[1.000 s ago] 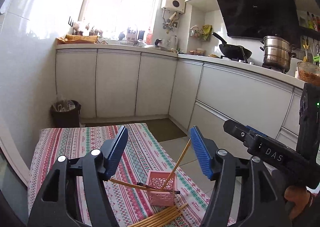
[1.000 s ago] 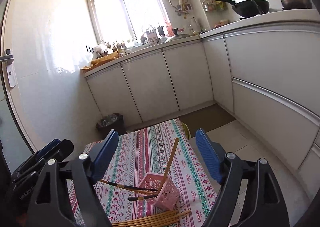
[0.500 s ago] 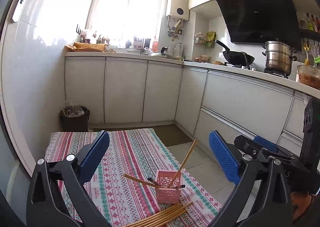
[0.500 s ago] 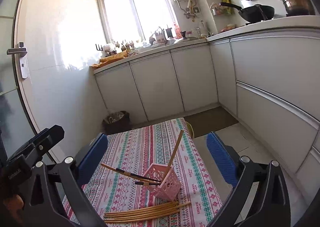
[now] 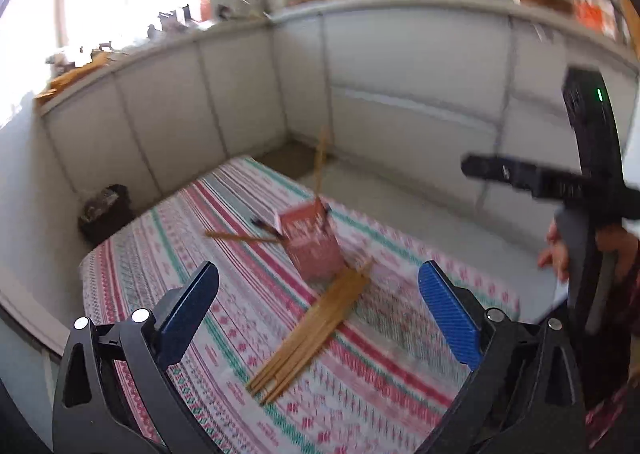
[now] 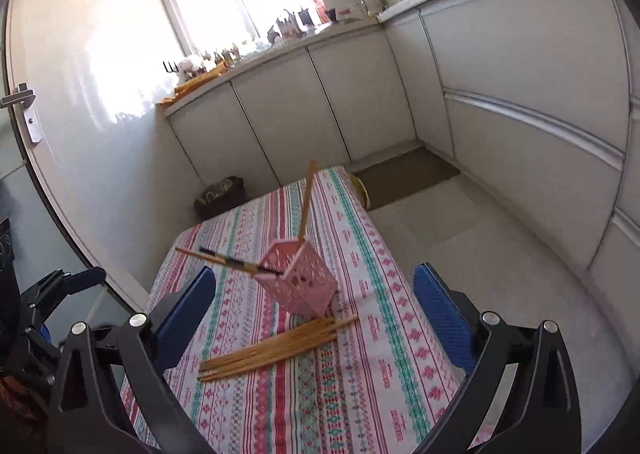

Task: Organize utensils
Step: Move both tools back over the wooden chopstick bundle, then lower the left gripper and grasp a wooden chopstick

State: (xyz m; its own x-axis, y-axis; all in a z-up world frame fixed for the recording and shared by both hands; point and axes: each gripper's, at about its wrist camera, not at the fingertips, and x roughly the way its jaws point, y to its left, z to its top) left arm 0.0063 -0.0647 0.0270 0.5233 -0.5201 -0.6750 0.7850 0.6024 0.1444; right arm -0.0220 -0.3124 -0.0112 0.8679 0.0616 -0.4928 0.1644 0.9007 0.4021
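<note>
A small tabletop (image 6: pixel 360 394) with a striped cloth in red, green and white stands in a narrow kitchen, between a white wall and a row of pale cabinets (image 6: pixel 288 110). Near the middle of the cloth stands a pink holder (image 6: pixel 300 278) with small holes in its sides; it leans a little in both views. One chopstick (image 6: pixel 306 202) stands in the holder and points up, almost upright. Two more sticks (image 6: pixel 224 260), one light and one with a dark end, stick out of the open top to the left, nearly level. Just in front of the holder a bundle of chopsticks (image 6: pixel 276 348) lies flat on the cloth, the sticks side by side, and their far ends come close to the foot of the holder; I cannot tell if they touch it. In the left wrist view the same bundle (image 5: pixel 312 326) lies between the two blue pads, lower on the cloth than the holder (image 5: pixel 312 246). The left gripper (image 5: pixel 318 314) has its jaws wide apart, having just been opening, and nothing is between the pads. The right gripper (image 6: pixel 314 318) is the same: jaws far apart after just opening, and empty, above the bundle. The left wrist view is blurred. At its right edge a hand (image 5: pixel 560 250) holds the black handle of the other gripper. A dark bin (image 6: pixel 220 194) stands on the floor behind the tabletop.
</note>
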